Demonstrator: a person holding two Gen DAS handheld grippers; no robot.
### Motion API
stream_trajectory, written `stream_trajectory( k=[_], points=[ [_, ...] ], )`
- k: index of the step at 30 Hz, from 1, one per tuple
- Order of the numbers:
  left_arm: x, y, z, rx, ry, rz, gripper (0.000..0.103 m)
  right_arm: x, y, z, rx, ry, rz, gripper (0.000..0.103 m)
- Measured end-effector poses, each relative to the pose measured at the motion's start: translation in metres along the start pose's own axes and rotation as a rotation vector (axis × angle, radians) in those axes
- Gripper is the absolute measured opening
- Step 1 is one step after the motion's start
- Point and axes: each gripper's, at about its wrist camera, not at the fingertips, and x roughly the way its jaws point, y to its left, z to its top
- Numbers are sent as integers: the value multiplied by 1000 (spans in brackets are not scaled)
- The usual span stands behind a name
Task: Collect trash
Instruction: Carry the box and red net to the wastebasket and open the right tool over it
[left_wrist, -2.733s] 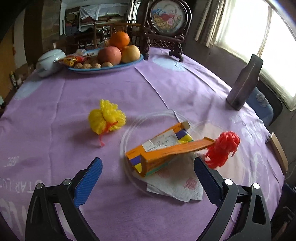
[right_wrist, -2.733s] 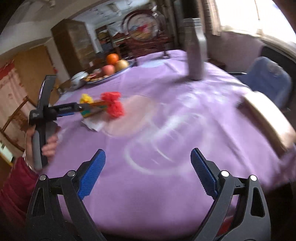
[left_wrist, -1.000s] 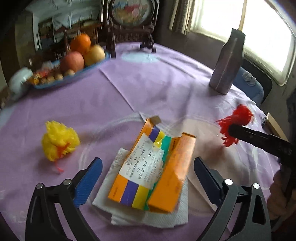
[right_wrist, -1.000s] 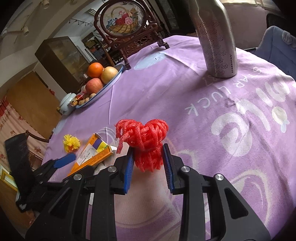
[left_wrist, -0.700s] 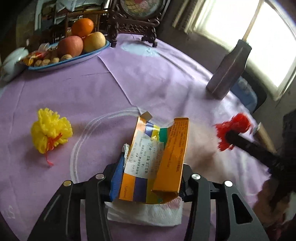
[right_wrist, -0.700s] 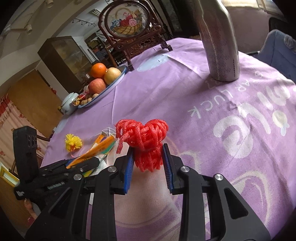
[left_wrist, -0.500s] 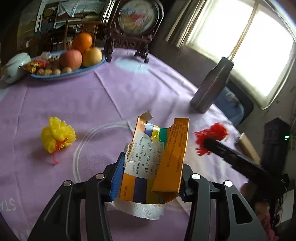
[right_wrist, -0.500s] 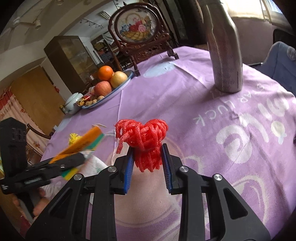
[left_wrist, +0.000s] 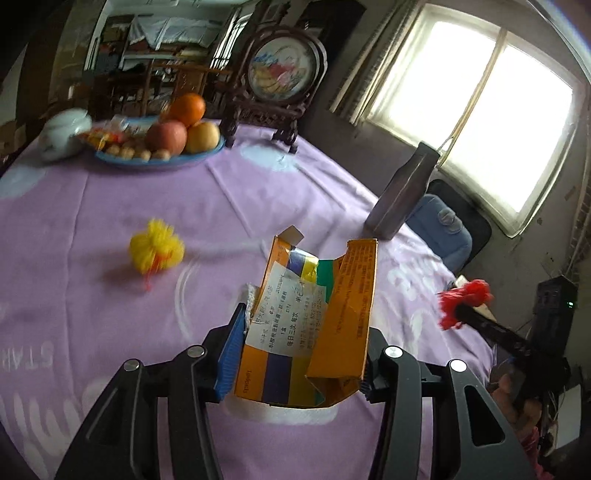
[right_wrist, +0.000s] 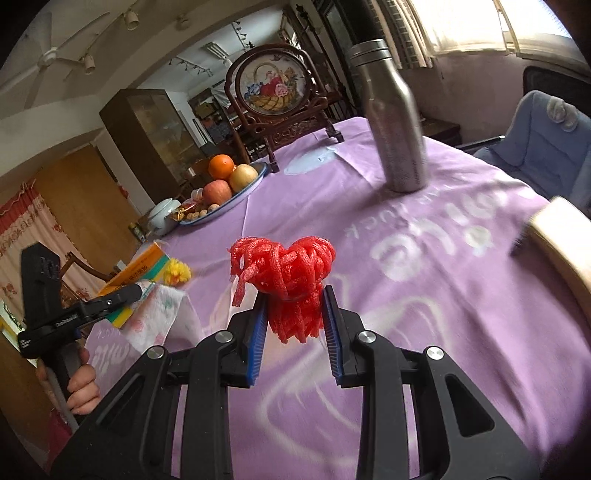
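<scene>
My left gripper (left_wrist: 301, 350) is shut on a torn orange cardboard box (left_wrist: 314, 325) with a white paper napkin (left_wrist: 295, 413) under it, held above the purple tablecloth (left_wrist: 92, 229). My right gripper (right_wrist: 293, 317) is shut on a red foam fruit net (right_wrist: 288, 273), also lifted off the table. The red net shows at the right of the left wrist view (left_wrist: 463, 301). The box and napkin show at the left of the right wrist view (right_wrist: 144, 273). A yellow foam net (left_wrist: 157, 251) lies on the cloth, far left of the box.
A blue plate of fruit and nuts (left_wrist: 159, 147) and a white lidded bowl (left_wrist: 64, 133) stand at the far side. A framed embroidered screen (left_wrist: 284, 77) stands behind them. A steel bottle (right_wrist: 395, 122) stands near the right edge, a blue chair (right_wrist: 535, 147) beyond it.
My left gripper closed on the box and napkin and lifted them off the table. My right gripper took hold of the red net and raised it.
</scene>
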Motion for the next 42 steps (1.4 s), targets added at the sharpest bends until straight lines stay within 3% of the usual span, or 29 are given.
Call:
stream_trajectory(
  k=[2, 5, 13, 17, 20, 23, 25, 26, 29, 33, 37, 42],
  points=[
    [-8, 5, -12, -9, 6, 7, 52, -13, -3, -6, -7, -1, 7, 30],
    [-20, 12, -30, -31, -3, 38, 72, -33, -4, -16, -27, -10, 9, 30],
    [-14, 9, -39, -24, 38, 83, 73, -64, -5, -38, -46, -15, 18, 30],
    [2, -8, -37, 17, 43, 148, 98, -74, -10, -46, -43, -21, 13, 30],
    [20, -21, -36, 86, 76, 217, 97, -77, -17, -49, -27, -19, 15, 30],
    [40, -16, -37, 69, 152, 251, 94, -82, -22, -52, -19, -19, 17, 30],
    [45, -10, -41, 48, 198, 236, 61, -86, -25, -54, -17, -24, 13, 30],
    [45, -9, -43, 47, 210, 221, 54, -89, -27, -55, -16, -27, 11, 30],
    [29, -13, -46, 47, 170, 216, 52, -100, -34, -59, -6, -40, 6, 30],
    [-8, -32, -45, 52, 100, 127, 51, -124, -47, -67, 1, -61, -19, 30],
    [-36, -71, -46, 103, 43, 58, 51, -157, -65, -82, 12, -79, -64, 30],
    [-42, -120, -52, 167, 17, -5, 52, -198, -102, -109, 61, -87, -138, 30]
  ],
)
